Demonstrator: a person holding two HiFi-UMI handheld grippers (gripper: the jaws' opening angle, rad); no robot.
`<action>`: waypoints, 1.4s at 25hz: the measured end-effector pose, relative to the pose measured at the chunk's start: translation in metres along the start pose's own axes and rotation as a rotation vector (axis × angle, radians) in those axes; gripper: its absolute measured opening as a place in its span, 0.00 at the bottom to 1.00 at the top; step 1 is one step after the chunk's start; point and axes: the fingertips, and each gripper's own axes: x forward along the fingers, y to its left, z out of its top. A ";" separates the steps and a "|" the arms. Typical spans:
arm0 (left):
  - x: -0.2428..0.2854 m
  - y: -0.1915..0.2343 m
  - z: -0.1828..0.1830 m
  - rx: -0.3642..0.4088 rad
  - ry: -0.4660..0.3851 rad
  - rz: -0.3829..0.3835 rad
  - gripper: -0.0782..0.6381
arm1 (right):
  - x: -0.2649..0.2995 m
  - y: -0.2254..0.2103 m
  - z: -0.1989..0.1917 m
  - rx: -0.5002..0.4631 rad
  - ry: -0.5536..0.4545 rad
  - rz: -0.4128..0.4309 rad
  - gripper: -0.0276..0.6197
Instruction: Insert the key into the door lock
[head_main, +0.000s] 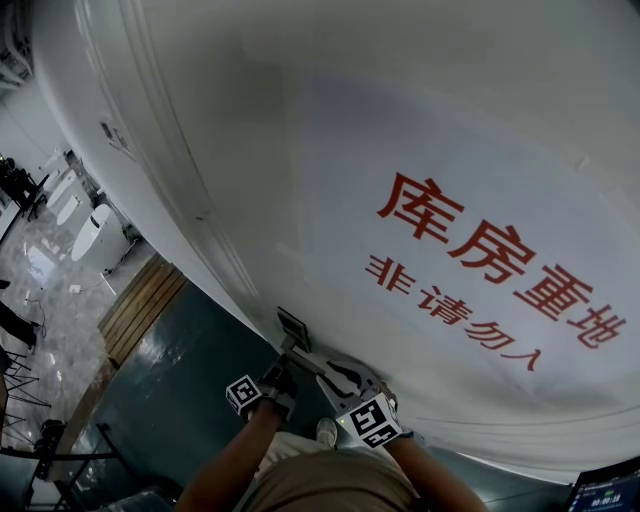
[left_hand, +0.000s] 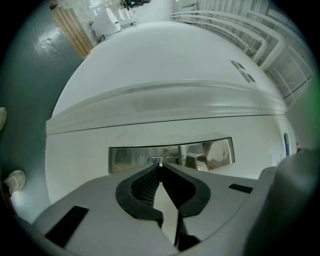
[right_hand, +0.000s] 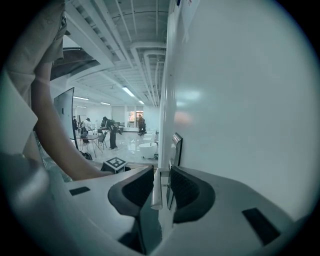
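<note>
The white door (head_main: 300, 150) bears a steel lock plate (left_hand: 125, 159) and red lettering (head_main: 450, 225).

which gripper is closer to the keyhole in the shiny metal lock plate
Left. The left gripper is shut on a small silver key right at the keyhole; the right gripper sits beside the shiny metal lock plate, a pale bar between its jaws.

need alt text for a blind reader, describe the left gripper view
Grey tongs, closed, hold a small key at a shiny metal lock plate on a white door. Dark floor shows at left.
</note>
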 end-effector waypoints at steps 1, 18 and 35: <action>0.000 -0.001 0.001 0.006 0.002 -0.002 0.16 | 0.000 0.000 0.000 -0.003 0.001 0.001 0.21; 0.002 -0.007 -0.001 0.031 -0.017 -0.016 0.16 | 0.008 -0.001 -0.003 0.013 0.001 0.007 0.21; 0.003 -0.010 0.003 0.030 -0.028 -0.011 0.16 | 0.016 0.002 0.000 0.000 0.012 0.017 0.21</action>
